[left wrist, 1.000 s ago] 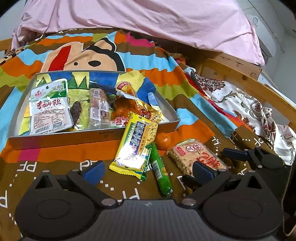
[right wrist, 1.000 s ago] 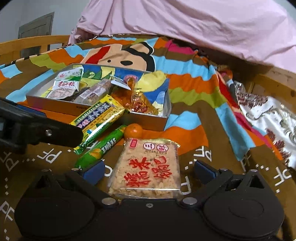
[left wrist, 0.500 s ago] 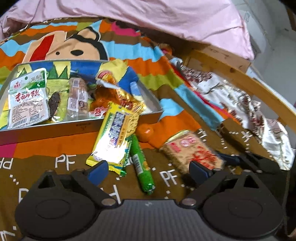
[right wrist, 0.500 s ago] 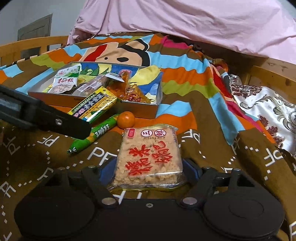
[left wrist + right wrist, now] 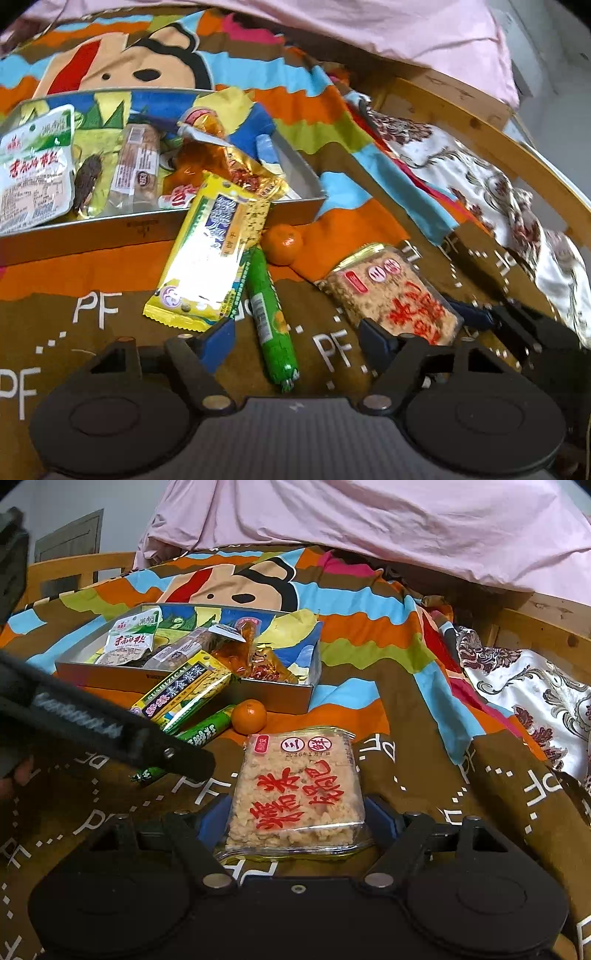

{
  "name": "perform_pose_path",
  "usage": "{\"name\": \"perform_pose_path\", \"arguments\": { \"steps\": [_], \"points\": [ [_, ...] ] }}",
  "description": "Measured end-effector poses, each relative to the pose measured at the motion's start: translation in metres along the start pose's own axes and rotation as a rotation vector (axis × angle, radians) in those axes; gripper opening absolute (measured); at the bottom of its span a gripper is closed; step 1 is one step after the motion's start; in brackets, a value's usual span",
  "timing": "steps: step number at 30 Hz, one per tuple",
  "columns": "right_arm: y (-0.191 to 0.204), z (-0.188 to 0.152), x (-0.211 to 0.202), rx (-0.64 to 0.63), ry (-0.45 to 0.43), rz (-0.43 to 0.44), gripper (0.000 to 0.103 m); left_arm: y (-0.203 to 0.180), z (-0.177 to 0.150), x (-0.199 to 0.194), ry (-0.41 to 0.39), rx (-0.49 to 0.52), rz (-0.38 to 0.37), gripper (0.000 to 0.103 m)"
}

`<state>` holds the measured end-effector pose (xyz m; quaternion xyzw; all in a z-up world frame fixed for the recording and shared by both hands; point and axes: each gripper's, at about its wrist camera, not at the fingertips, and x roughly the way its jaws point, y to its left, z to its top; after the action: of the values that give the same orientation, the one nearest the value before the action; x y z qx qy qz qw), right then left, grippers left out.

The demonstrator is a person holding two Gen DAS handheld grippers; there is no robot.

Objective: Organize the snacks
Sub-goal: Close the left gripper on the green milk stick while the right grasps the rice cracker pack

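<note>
While clamped, rice cake (image 5: 295, 794) (right claw (image 5: 295, 821)).

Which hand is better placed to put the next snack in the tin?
Right. Its tool already has the rice cake between closed blue fingers. The left tool, whose jaws have just been closing, only straddles the green sausage without touching. The tin lies just ahead.

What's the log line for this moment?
left gripper: closing around green sausage | right gripper: shut on rice cracker | tray: part-filled
</note>
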<state>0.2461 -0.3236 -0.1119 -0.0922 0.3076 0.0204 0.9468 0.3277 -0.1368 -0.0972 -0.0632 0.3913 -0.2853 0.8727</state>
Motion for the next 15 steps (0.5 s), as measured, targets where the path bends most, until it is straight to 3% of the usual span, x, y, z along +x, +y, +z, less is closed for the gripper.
{"name": "perform_pose_path", "arguments": {
  "steps": [3,6,8,10,15],
  "points": [
    [0.0035,0.0017,0.0013,-0.009,0.002,-0.003,0.080,-0.0004,0.0030,0.0052,-0.002,-0.002,0.017,0.069],
    [0.0042,0.0016,0.0006,-0.011,0.003,-0.007,0.080,-0.0008,0.0020,0.0109,0.015,-0.005,0.057,0.047],
    [0.0042,0.0021,0.0007,-0.010,0.006,-0.007,0.079,-0.0017,0.0002,0.0105,0.011,0.002,0.067,0.046],
    [0.0050,0.0030,0.0000,-0.013,0.009,-0.008,0.079,-0.0018,-0.0007,0.0094,0.013,0.004,0.074,0.034],
    [0.0099,0.0021,-0.0053,-0.026,0.013,0.001,0.078,0.0057,-0.0046,0.0018,0.013,-0.044,0.054,0.022]
  ]
}}
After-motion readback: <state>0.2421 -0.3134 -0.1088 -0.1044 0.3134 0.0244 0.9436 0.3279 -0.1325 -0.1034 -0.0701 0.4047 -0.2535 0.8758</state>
